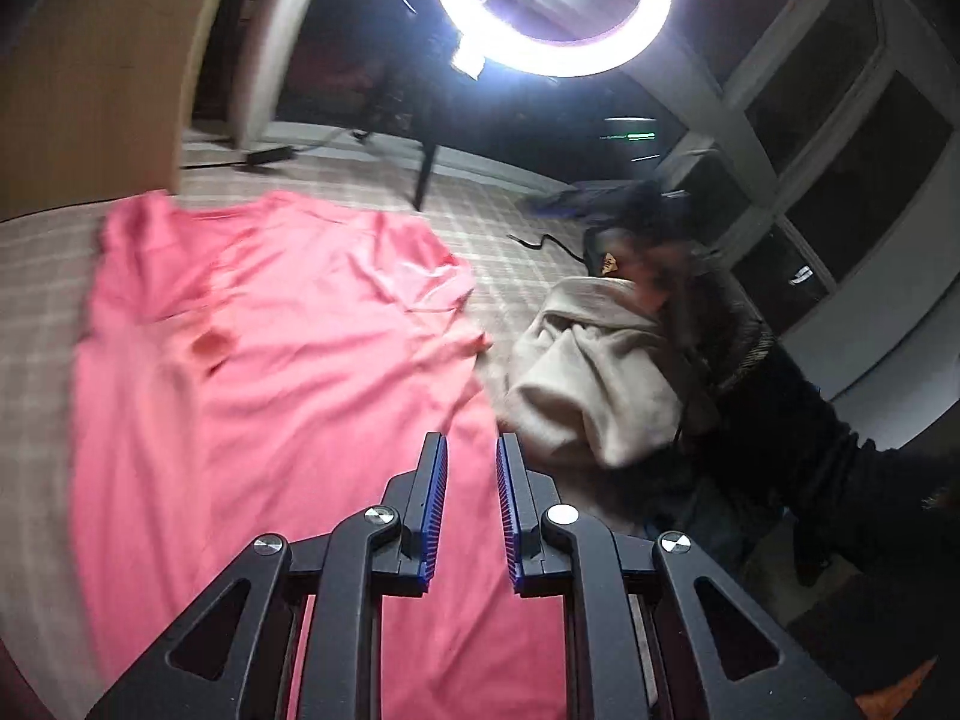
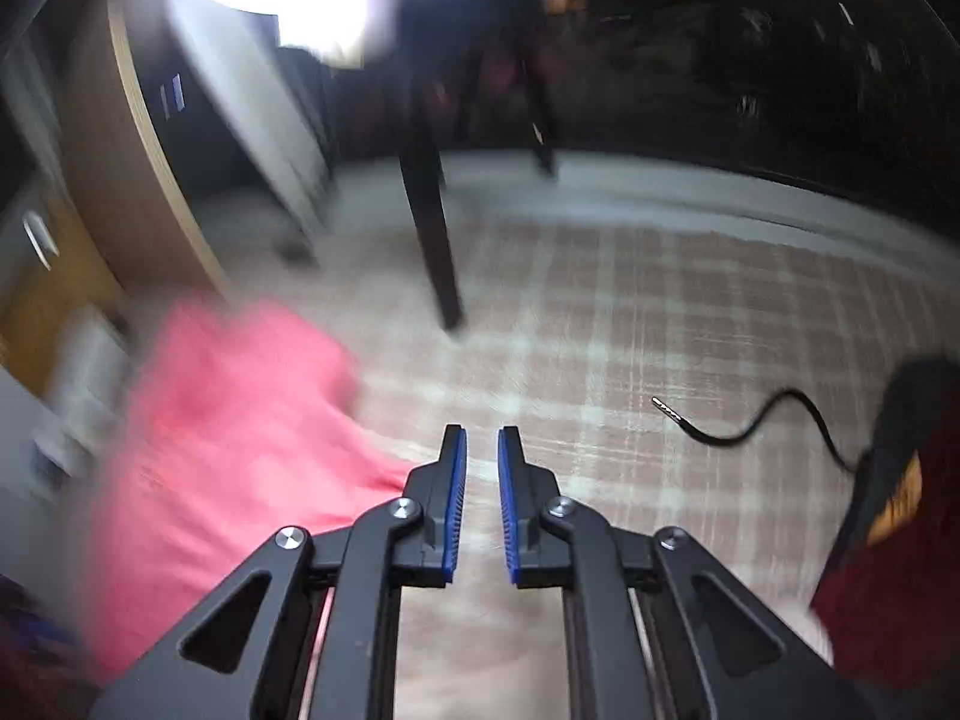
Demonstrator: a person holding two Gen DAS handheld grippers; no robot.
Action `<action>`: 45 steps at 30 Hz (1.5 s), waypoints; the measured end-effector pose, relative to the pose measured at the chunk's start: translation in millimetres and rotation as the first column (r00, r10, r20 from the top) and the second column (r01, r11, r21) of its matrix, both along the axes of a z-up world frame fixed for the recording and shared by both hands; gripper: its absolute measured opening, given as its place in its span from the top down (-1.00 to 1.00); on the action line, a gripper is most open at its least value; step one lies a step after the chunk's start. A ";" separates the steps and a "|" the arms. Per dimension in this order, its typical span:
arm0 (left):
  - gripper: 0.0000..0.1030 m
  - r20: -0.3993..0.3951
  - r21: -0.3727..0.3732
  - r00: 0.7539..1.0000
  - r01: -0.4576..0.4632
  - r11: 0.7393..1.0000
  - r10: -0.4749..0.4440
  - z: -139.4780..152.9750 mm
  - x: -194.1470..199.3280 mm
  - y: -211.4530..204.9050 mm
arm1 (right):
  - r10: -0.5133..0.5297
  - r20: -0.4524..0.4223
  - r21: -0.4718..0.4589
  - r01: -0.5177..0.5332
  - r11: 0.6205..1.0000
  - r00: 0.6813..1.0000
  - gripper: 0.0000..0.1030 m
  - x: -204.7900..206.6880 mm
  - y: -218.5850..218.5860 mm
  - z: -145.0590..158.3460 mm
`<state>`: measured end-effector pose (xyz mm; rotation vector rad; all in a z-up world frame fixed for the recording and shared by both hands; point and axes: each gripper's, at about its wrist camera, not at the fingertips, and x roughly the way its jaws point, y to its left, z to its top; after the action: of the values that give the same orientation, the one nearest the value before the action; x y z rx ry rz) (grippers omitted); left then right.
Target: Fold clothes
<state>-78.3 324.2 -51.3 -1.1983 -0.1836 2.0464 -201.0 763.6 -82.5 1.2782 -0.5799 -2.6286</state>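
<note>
Pink shirt (image 1: 270, 372) is spread flat on the plaid bedcover (image 1: 528, 252), left-centre of frame, so with left gripper (image 1: 471, 468) and right gripper (image 2: 482, 456) both slightly parted and empty, opposite hem corners should probably be pinched evenly before anything's folded.

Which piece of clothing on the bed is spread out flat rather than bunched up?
The pink shirt; the cream garment beside it lies crumpled in a heap.

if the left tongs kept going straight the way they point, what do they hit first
Most likely the pink shirt spread on the checked cover; the left tongs hang above it with nothing between, though depth is unclear.
</note>
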 end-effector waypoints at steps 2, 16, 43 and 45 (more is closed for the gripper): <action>0.68 -0.014 -0.012 1.000 0.007 1.000 -0.007 7.6 23.6 -15.8 | -0.035 -0.074 -0.172 0.022 0.985 0.997 0.48 33.6 20.7 37.1; 0.39 -0.013 -0.123 0.955 0.294 0.948 -0.297 -74.8 170.0 48.5 | -0.102 -0.243 0.015 0.109 0.994 0.965 0.36 346.1 7.1 190.0; 0.22 -0.091 -0.332 0.937 0.290 0.898 -0.336 -107.6 252.7 105.5 | 0.147 0.025 0.094 -0.148 0.984 0.989 0.35 191.2 -80.8 61.2; 0.29 -0.076 -0.313 0.942 0.289 0.905 -0.328 -107.9 247.6 105.7 | 0.140 0.070 0.119 -0.147 0.982 0.988 0.35 150.4 -81.0 37.7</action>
<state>169.4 430.0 -159.3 -1.1814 0.3703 1.8996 -50.5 682.5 -44.8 1.3838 -0.3230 -2.5495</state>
